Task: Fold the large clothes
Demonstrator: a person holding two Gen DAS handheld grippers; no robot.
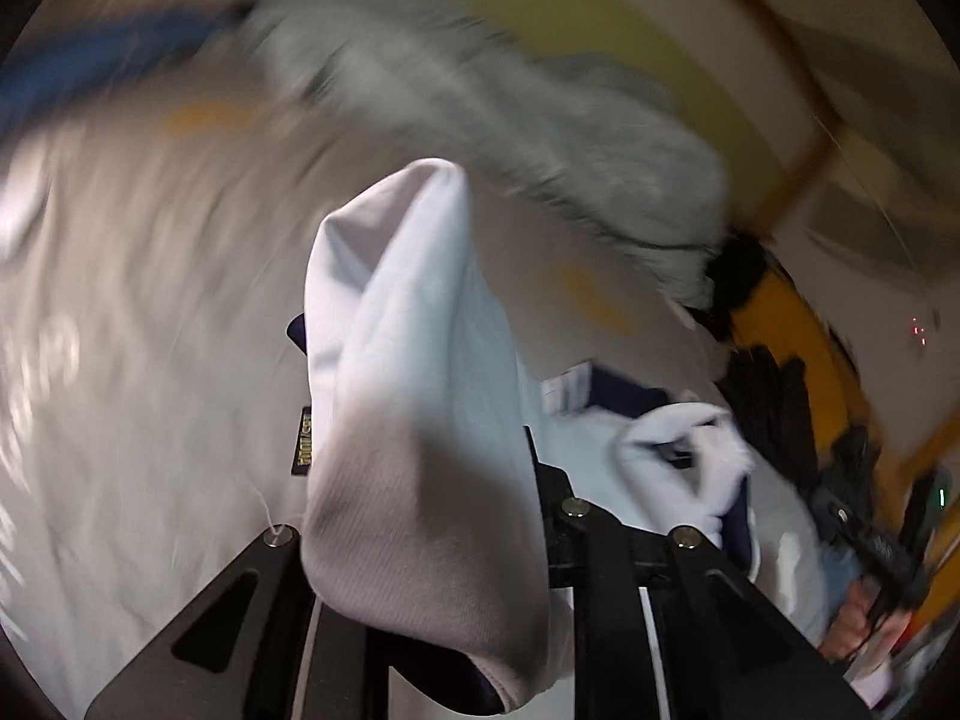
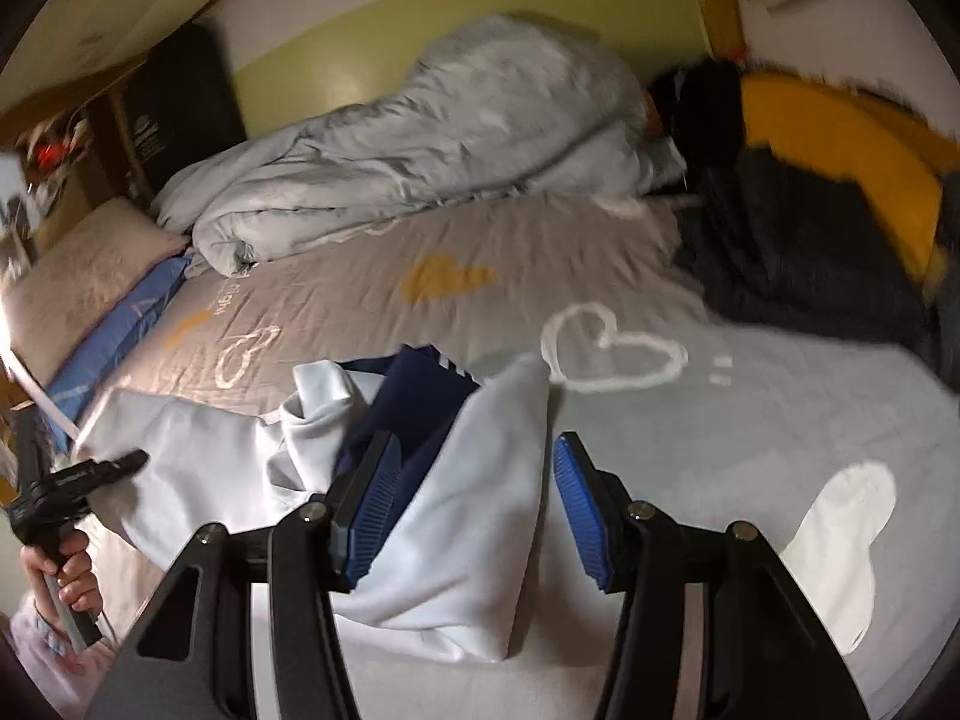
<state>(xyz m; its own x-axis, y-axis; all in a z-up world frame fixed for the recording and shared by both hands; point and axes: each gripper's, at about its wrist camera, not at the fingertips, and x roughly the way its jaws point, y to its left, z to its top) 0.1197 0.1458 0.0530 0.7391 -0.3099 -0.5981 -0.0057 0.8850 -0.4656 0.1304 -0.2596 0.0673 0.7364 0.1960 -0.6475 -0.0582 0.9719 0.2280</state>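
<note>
- Draped over the left gripper (image 1: 420, 546) in its own wrist view is a thick fold of the white garment (image 1: 414, 372); the cloth hides the jaws there, so the pinch cannot be seen directly, but they read as nearly closed on that fold.
- Spread beneath everything, the bed (image 2: 690, 420) carries the work, its grey sheet printed with hearts; a rumpled grey duvet (image 2: 420, 132) lies along the wall side and dark clothes (image 2: 798, 252) are heaped at the far right.
- Across the near part of the bed lies the rest of the garment, white with navy trim (image 2: 414, 396), bunched rather than flat.
- It looks soft, limp and light, probably a knit jersey: it should sag from any single hold and slide little, with nothing fragile about it.
- Best holds, I judge, are two matching corners or the shoulder seams, kept taut between both hands so the fold line stays straight.
- Between the blue pads (image 2: 576, 498) of the right gripper (image 2: 468, 504), a peak of white cloth stands against the left pad; the right pad is clear of it, so these jaws are half open and clamp nothing.
- At the left edge, a hand (image 2: 60, 576) grips the other tool's handle.
</note>
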